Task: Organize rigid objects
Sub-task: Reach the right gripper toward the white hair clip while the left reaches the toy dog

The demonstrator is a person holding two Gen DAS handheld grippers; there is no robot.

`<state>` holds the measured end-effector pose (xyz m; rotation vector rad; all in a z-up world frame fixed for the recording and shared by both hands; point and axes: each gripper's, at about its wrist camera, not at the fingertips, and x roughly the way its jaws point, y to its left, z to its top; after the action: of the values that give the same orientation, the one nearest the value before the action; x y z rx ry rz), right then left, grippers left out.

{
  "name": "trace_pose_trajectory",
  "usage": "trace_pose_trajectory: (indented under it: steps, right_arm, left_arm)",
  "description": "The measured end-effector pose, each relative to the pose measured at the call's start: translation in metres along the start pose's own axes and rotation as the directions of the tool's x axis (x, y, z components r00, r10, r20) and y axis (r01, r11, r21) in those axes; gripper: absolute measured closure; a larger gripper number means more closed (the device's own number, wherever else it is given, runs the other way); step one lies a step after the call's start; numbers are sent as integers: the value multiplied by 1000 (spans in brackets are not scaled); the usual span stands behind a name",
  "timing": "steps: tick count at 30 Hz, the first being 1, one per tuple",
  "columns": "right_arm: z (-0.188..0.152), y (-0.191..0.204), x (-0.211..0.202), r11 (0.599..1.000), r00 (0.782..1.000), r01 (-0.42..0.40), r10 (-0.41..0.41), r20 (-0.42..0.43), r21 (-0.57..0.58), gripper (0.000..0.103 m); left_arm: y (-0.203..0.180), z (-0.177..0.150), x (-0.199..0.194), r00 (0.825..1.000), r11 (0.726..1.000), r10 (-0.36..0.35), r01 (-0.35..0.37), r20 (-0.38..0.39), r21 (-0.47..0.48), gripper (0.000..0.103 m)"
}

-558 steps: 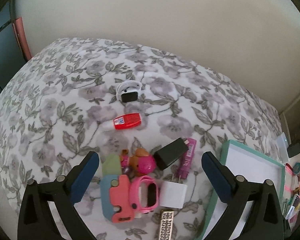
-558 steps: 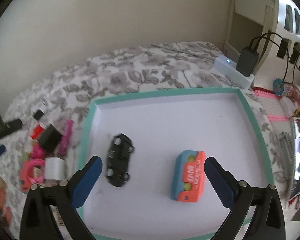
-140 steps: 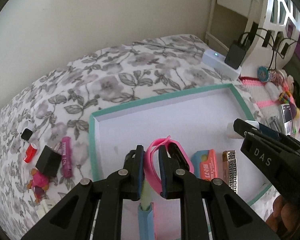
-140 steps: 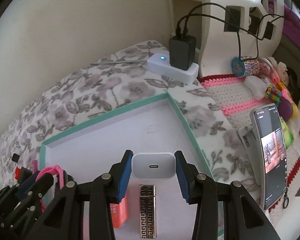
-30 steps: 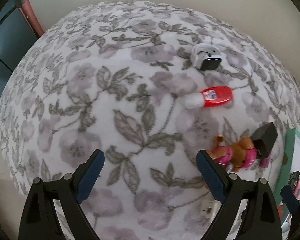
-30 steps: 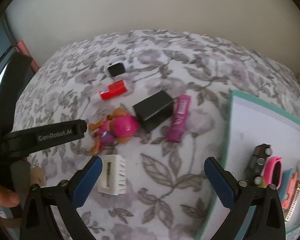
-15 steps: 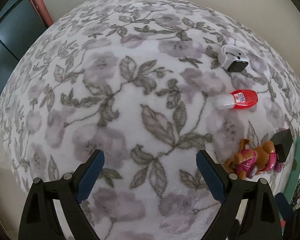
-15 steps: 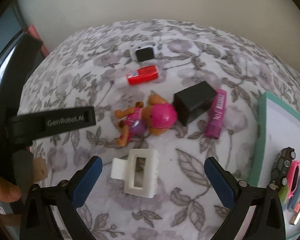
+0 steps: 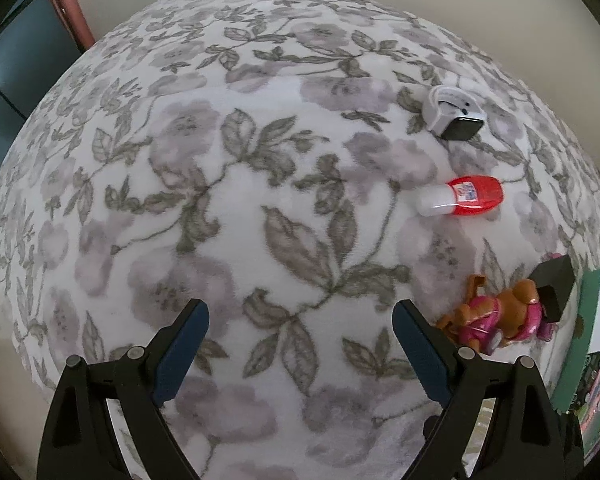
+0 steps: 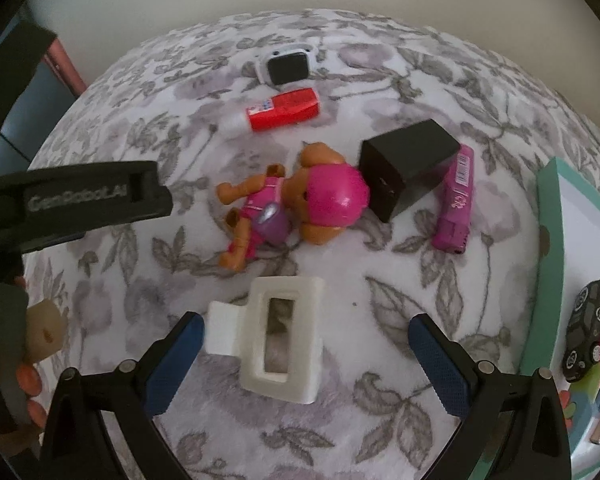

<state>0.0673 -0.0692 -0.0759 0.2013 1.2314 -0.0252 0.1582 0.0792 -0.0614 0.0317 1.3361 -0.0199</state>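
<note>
My right gripper is open, low over a white hair claw clip that lies between its fingers, untouched. Beyond the clip lie a pink toy dog, a black cube, a magenta tube, a red bottle with a white cap and a white smartwatch. My left gripper is open over bare floral blanket, with nothing between its fingers. To its right are the smartwatch, red bottle, toy dog and black cube.
A teal-rimmed white tray at the right edge holds a black toy car, a pink band and other small items. The left gripper's black body and a person's hand fill the left of the right wrist view. The floral blanket covers everything.
The right gripper has come down and forward over the white clip, which now sits between its fingers. The left gripper drifted left, so the objects slid toward its right edge.
</note>
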Motion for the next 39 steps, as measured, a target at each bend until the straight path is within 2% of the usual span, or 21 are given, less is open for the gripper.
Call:
trace_pose_trajectory:
  steps: [9, 17, 21, 23, 30, 39]
  right_arm:
    - [4, -26, -4, 997, 999, 35, -34, -13, 62, 3]
    - [4, -48, -11, 994, 999, 33, -33, -7, 105, 13]
    - [8, -60, -11, 991, 999, 33, -33, -7, 126, 14]
    - [9, -66, -11, 990, 1000, 30, -30, -6, 139, 18]
    - [5, -69, -17, 990, 1000, 23, -23, -2, 139, 25]
    - [3, -75, -22, 989, 1000, 25, -26, 2, 143, 41]
  left_arm:
    - [-14, 2, -15, 996, 996, -92, 93, 16, -9, 10]
    - [-39, 3, -10, 981, 980, -194, 194, -7, 43, 10]
    - [-52, 3, -8, 967, 965, -254, 256, -27, 58, 10]
    - [-56, 2, -9, 962, 960, -272, 274, -30, 66, 10]
    - [-82, 1, -11, 955, 947, -295, 296, -27, 127, 10]
    - [-104, -1, 0, 955, 942, -293, 296, -45, 158, 10]
